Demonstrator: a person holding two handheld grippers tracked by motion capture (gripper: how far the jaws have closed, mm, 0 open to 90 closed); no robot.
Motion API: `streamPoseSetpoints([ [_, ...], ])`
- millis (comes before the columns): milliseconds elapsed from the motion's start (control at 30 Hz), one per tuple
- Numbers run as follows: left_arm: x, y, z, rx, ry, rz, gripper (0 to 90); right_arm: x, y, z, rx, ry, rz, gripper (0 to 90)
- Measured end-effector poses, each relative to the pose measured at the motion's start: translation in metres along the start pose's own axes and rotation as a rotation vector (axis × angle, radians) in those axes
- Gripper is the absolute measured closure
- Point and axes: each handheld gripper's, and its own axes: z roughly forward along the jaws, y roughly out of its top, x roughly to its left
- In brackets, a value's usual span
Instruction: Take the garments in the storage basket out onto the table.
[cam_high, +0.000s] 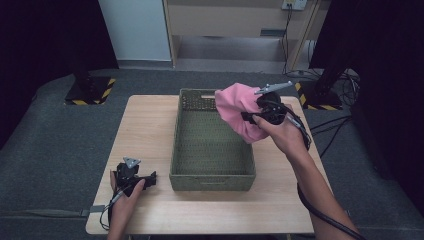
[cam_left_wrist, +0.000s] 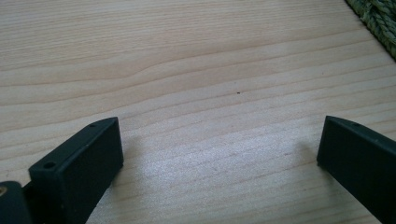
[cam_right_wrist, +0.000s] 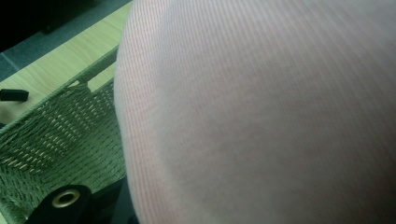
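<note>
A pink ribbed cloth (cam_high: 239, 111) hangs bunched above the right half of the green woven basket (cam_high: 186, 150), with my right gripper (cam_high: 254, 116) shut on it. Close up, the pink cloth (cam_right_wrist: 261, 112) covers the jaws, and the basket wall (cam_right_wrist: 51, 135) lies below it at the left. My left gripper (cam_high: 150, 179) rests on the wooden table (cam_high: 145, 130) near the front left corner, left of the basket. Its fingers (cam_left_wrist: 79, 163) stand wide apart, open, with bare wood between them, and a basket corner (cam_left_wrist: 376, 18) shows at the top right.
The basket has nothing lying on its floor. Bare wood (cam_high: 280, 200) runs in front of the basket and to its left. Beyond the table are grey carpet (cam_high: 45, 135), stand bases with yellow-black tape (cam_high: 90, 92) and cables (cam_high: 340, 80) at the back right.
</note>
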Motion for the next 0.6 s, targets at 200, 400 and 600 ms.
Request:
streamPoseSetpoints([
  [200, 0.0, 0.0, 0.0, 0.0, 0.0, 0.0, 0.0, -0.01, -0.004, -0.009, -0.01, -0.019, 0.017, 62.3],
  [400, 0.0, 0.0, 0.0, 0.0, 0.0, 0.001, 0.0, -0.019, -0.011, -0.014, -0.017, -0.031, 0.035, 62.1],
  [600, 0.0, 0.0, 0.0, 0.0, 0.0, 0.001, 0.0, -0.03, -0.019, -0.022, -0.018, -0.048, 0.055, 62.1],
])
